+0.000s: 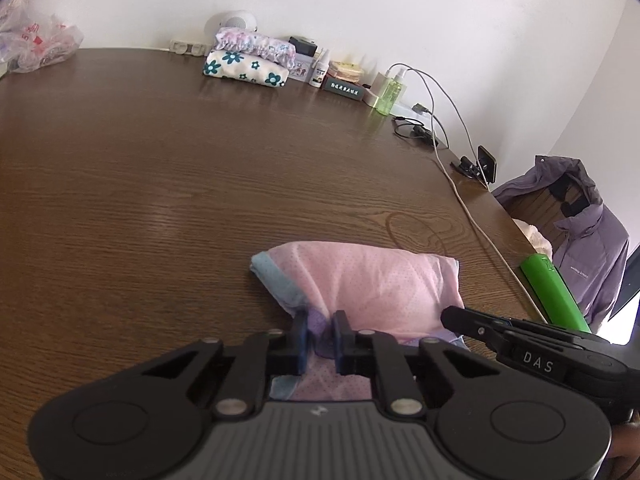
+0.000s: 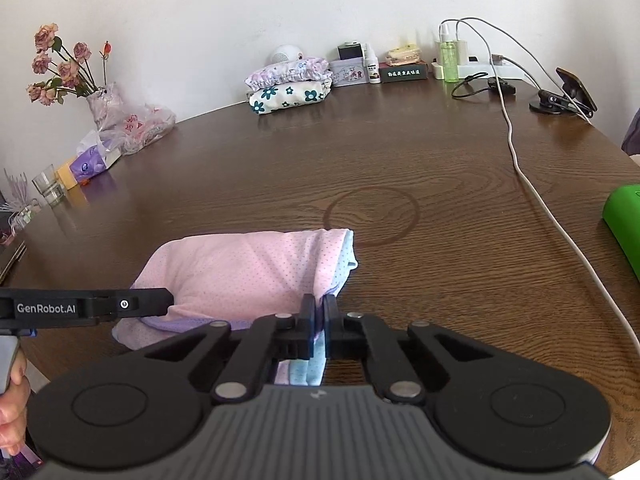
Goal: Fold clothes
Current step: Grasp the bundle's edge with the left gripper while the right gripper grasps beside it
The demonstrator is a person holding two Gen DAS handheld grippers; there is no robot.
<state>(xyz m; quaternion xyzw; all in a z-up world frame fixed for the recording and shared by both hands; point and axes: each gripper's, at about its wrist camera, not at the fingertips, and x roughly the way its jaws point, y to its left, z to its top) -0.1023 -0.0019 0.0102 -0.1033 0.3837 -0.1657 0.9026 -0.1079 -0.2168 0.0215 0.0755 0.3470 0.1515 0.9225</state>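
Where the pink garment (image 2: 248,268) lies bunched on the near part of the brown wooden table (image 2: 400,168), its blue trim (image 2: 347,256) showing at one end, both tools pinch its near edge. The left gripper (image 1: 320,334) is clamped on a lilac fold, and the right gripper (image 2: 319,312) is closed tight on the cloth (pink and blue layers hang below its jaws). Two folded floral clothes (image 2: 290,88) sit stacked by the far wall, well apart.
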